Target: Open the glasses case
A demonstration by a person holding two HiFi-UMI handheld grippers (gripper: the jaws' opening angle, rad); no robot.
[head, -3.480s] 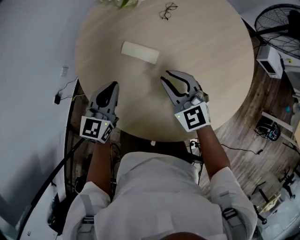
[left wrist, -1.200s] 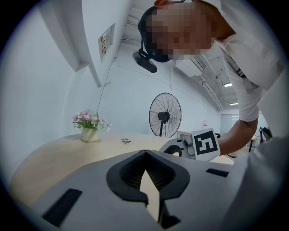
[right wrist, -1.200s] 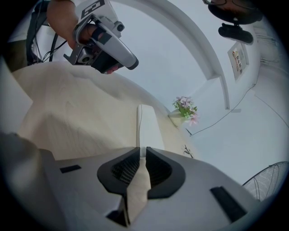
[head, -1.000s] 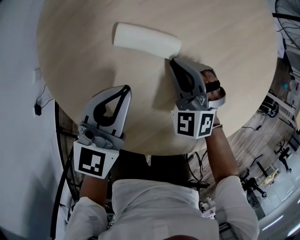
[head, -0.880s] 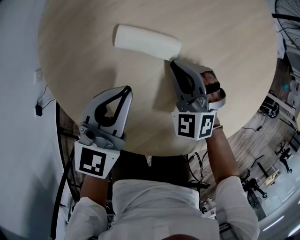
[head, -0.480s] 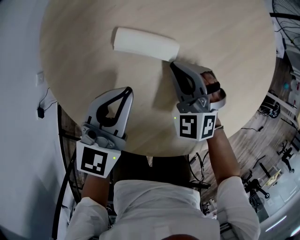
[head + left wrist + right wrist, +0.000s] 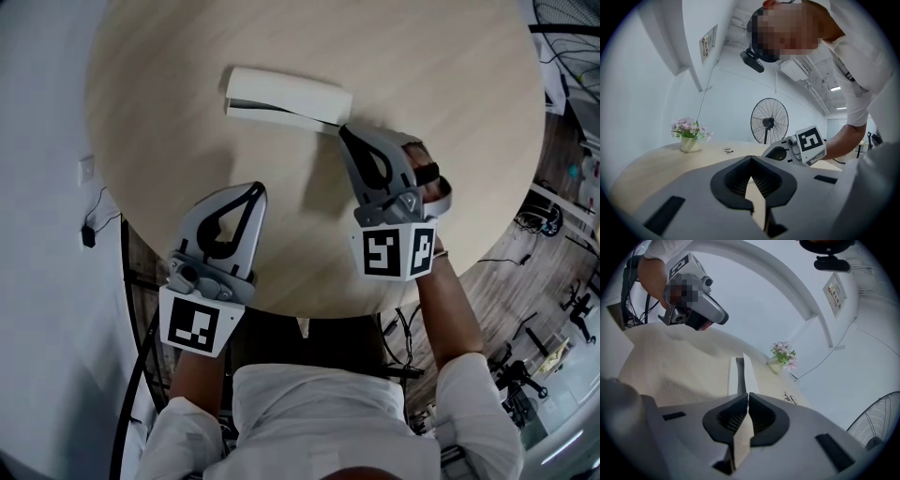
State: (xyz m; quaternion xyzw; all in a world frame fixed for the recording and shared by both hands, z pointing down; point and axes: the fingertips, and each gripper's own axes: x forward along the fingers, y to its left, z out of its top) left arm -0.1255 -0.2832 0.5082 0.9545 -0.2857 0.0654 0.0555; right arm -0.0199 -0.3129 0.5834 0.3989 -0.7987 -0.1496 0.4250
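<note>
The white glasses case point(image 7: 286, 94) lay at upper centre of the head view on the round wooden table point(image 7: 441, 66), with a dark slit along its long side. The right gripper point(image 7: 343, 132), jaws pressed together, had its tips at the case's right end. The left gripper point(image 7: 257, 189), jaws likewise together on nothing, hovered at lower left, well apart from the case.
</note>
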